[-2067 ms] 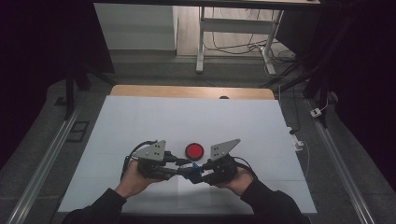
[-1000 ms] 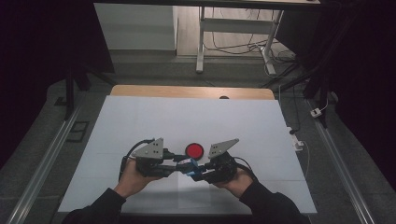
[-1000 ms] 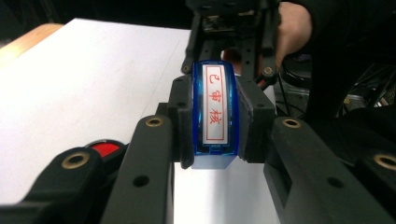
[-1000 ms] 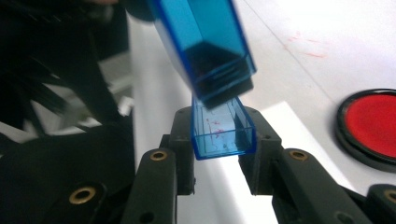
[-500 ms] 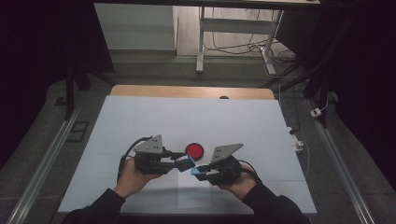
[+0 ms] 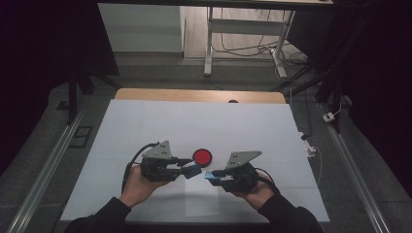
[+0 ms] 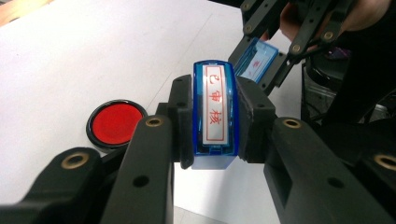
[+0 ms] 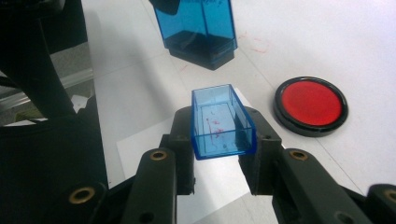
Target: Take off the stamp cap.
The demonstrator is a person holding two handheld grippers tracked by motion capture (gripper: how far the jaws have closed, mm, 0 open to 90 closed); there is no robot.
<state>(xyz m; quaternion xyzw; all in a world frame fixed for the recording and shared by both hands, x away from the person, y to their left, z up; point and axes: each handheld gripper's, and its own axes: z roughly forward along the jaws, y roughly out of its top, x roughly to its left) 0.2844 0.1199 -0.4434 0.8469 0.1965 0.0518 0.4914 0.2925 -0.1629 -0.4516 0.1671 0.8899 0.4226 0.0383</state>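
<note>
Left tongs clamped on the blue translucent plastic stamp body, pads squeezing its two long flanks, the white label with red characters facing the camera. Right tongs pinched likewise on the small blue clear plastic cap, open mouth up, faint red ink smears inside. Seen from above, stamp and cap apart, a short gap between the tips of left tongs and right tongs. Round red ink pad in a black rim flat on the white bench, just beyond that gap, nearer the left tongs. Both pieces likely light, rigid, thin-walled: hard plastic, smooth and rather slippery, prone to twisting out under a skewed squeeze, cap probably easy to crack if crushed. Best hold on the broad flat sides, mid-length, exactly as now; inked face underneath to be kept off the pads. Looks like an uncapped stamp, ready for the pad.
</note>
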